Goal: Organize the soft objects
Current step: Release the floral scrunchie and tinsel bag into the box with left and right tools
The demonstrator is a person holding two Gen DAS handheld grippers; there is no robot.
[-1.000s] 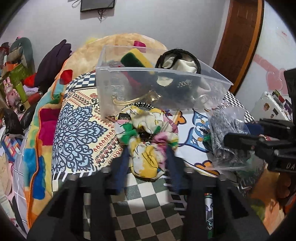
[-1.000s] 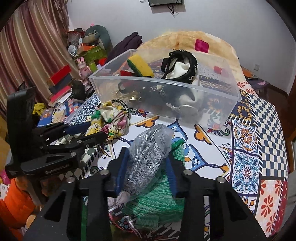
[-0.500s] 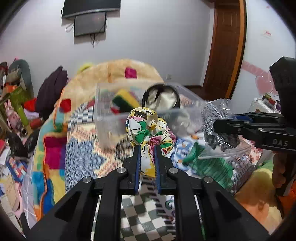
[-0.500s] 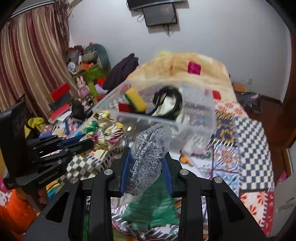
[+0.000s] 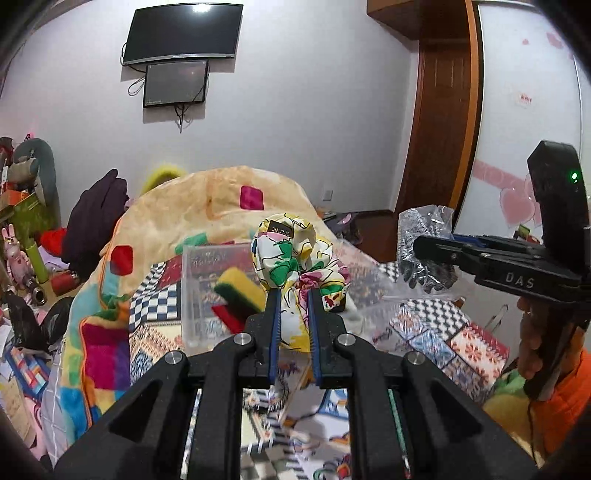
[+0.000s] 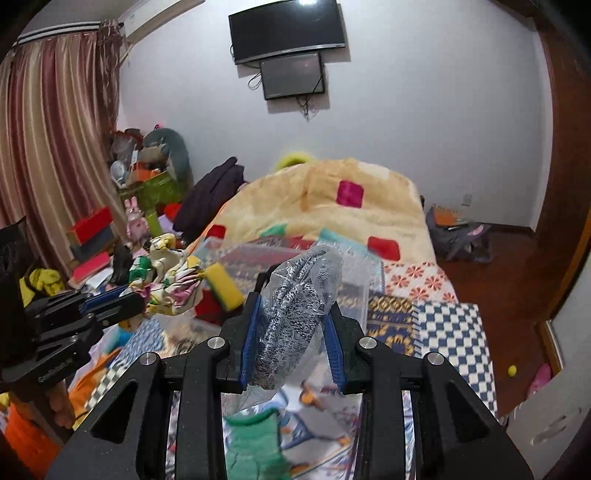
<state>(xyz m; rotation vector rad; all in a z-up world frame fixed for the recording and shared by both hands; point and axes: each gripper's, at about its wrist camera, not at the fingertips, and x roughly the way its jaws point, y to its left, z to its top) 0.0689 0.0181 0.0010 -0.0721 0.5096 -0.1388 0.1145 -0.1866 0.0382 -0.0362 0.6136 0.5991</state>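
My left gripper (image 5: 292, 295) is shut on a floral fabric scrunchie (image 5: 291, 254) and holds it raised in front of the clear plastic bin (image 5: 207, 288). The scrunchie also shows in the right wrist view (image 6: 170, 277). My right gripper (image 6: 291, 314) is shut on a clear bag with grey knit gloves (image 6: 295, 302), lifted above the bed; the bag also shows in the left wrist view (image 5: 424, 251). The bin (image 6: 351, 269) holds a yellow-green sponge (image 5: 236, 286) and a red piece. A green knit item (image 6: 251, 443) lies below my right gripper.
The bed carries a patchwork cover (image 6: 443, 325) and a cream blanket (image 5: 207, 206). Toys, boxes and dark clothes (image 6: 210, 192) pile up at the left. A wooden door (image 5: 436, 147) and two wall screens (image 5: 181, 33) stand behind.
Both grippers closed on their items and lifted them off the bed. The views tilted up, so the bin now sits lower and the wall shows.
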